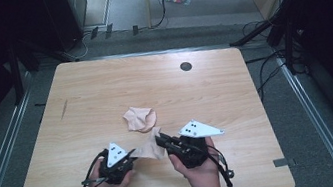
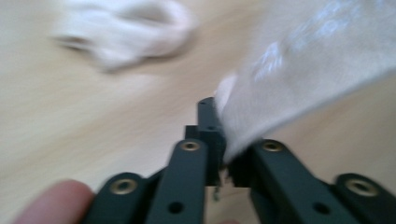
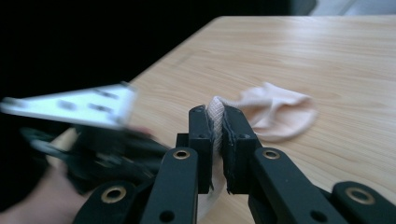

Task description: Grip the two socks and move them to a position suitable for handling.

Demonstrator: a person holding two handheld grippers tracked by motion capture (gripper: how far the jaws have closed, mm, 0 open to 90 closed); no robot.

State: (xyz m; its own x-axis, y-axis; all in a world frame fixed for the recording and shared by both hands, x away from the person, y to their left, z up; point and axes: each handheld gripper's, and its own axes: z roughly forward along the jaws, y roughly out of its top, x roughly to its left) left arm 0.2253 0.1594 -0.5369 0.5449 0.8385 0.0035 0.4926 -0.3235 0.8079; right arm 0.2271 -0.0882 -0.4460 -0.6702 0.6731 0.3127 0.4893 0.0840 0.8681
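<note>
Cloth [image 1: 148, 147]: stretched between my two tools
Left tool [image 1: 131, 153]: clamped on its left edge
Right tool [image 1: 159, 139]: clamped on its right edge
Sock [image 1: 139, 118]: just beyond both, on the table [image 1: 214, 86]

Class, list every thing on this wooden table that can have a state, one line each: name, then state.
Pale peach sock held between the grippers: lifted, stretched between both grippers.
Second pale peach sock: crumpled, lying loose on the table.
Left gripper: shut on the held sock's edge.
Right gripper: shut on the held sock.
Light wooden table: flat, bearing the crumpled sock.
</note>
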